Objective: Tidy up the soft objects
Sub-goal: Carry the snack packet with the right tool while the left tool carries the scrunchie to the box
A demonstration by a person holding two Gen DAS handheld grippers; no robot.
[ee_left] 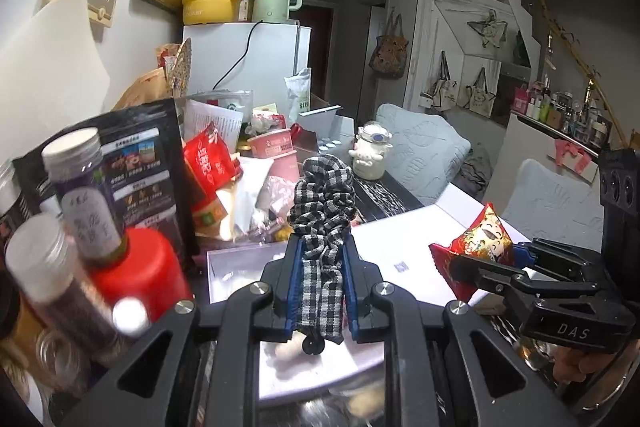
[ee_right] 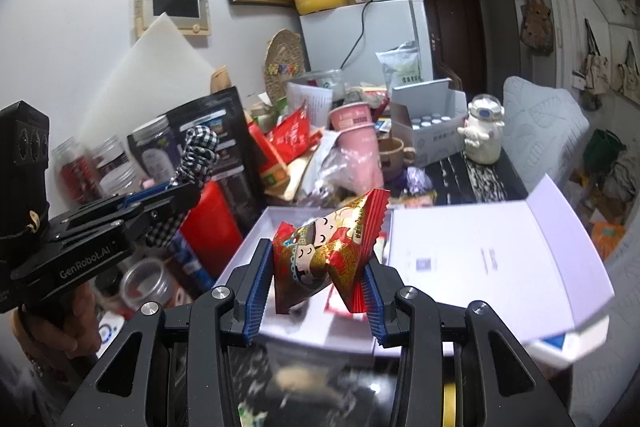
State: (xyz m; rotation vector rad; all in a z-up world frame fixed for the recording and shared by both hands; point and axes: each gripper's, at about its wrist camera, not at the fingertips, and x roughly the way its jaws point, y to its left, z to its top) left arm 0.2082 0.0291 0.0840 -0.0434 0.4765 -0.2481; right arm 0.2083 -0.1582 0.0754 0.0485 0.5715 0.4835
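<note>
My left gripper [ee_left: 322, 247] is shut on a black-and-white checked fabric scrunchie [ee_left: 323, 203], which sticks up above the blue pads and hangs down between them. The same scrunchie [ee_right: 198, 155] shows at the left of the right wrist view, in the other tool. My right gripper [ee_right: 316, 259] is shut on a red and gold soft packet with a cartoon figure [ee_right: 328, 247]; the packet [ee_left: 480, 239] also shows at the right of the left wrist view. Both are held in the air above an open white box [ee_right: 460, 247] with its lid folded back.
The table behind is crowded: jars [ee_left: 80, 183], a red container [ee_left: 144, 275], a black pouch [ee_left: 140, 163], red snack bags [ee_left: 206, 163], a pink cup [ee_right: 356, 143], a white figurine [ee_right: 482, 131], a small box of bottles [ee_right: 432, 119]. A white fridge [ee_right: 368, 39] stands behind, a grey sofa [ee_right: 540, 123] to the right.
</note>
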